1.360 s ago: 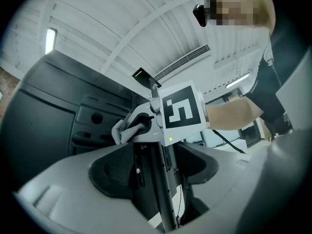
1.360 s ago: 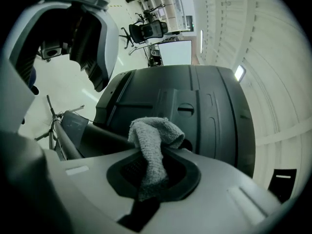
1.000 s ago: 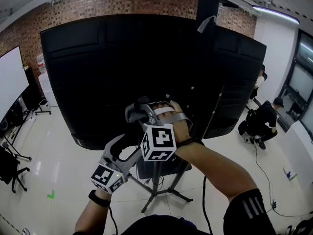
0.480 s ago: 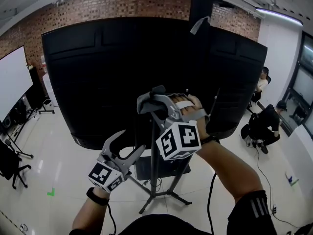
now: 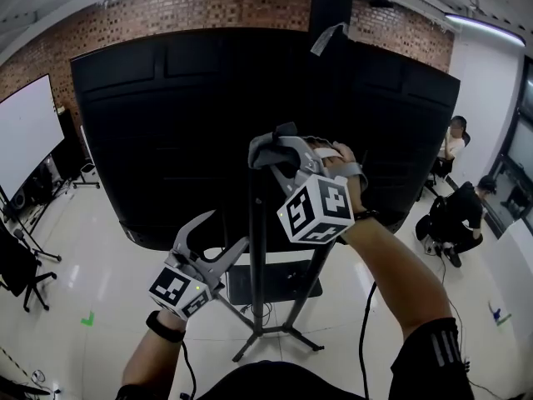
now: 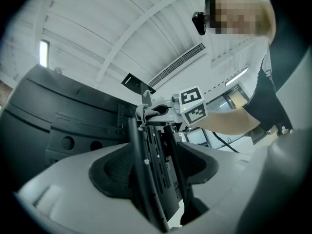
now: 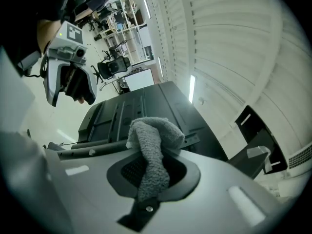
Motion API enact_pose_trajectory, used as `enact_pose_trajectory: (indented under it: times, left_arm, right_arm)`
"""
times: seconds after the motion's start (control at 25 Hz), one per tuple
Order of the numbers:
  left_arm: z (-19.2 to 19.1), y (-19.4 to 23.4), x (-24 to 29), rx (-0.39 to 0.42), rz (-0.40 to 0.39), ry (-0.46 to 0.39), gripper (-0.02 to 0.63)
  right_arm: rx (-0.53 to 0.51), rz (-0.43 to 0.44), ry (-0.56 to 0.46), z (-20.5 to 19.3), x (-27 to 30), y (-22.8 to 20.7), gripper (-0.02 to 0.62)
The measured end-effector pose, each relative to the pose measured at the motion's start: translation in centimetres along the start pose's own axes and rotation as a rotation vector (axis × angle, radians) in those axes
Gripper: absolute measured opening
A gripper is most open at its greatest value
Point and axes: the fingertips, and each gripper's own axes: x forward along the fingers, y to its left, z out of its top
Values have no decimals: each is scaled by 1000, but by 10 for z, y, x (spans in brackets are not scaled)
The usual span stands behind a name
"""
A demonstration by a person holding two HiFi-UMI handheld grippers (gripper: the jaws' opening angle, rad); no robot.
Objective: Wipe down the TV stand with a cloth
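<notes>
The big black TV (image 5: 166, 123) hangs back-side out on a black stand with an upright pole (image 5: 256, 257) and tripod legs. My right gripper (image 5: 271, 152) is high on that pole, shut on a grey cloth (image 7: 153, 145) that bulges out past the jaws against the pole (image 7: 92, 147). The left gripper view shows the cloth (image 6: 141, 112) pressed on the pole's upper part. My left gripper (image 5: 218, 240) is lower, left of the pole. Its jaws stand apart with the pole (image 6: 141, 165) and a bracket plate between them.
Two people (image 5: 458, 211) are at the right wall. A whiteboard (image 5: 25, 140) and an office chair (image 5: 17, 273) stand at the left. A cable (image 5: 365, 340) runs over the glossy white floor beside the stand's legs (image 5: 291, 333).
My right gripper has slid up the pole and a little to the right with the cloth. The left gripper has stayed almost where it was.
</notes>
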Motion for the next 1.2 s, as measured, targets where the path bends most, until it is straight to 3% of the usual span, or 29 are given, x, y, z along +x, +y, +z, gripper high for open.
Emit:
enact_pose_trajectory:
  times: [0.24,0.88,1.2]
  left_arm:
    - [-10,-4,6,1,26,24,302]
    - [-40,-15,5,-41,43,74,302]
    - [-60,-17,-2,-83,35,101,302]
  right_arm:
    - [-5,20,-8,-12,1,12,37]
    - [73,233,11,-41,2,117,37]
    - [193,338,15,-45,0,162,37]
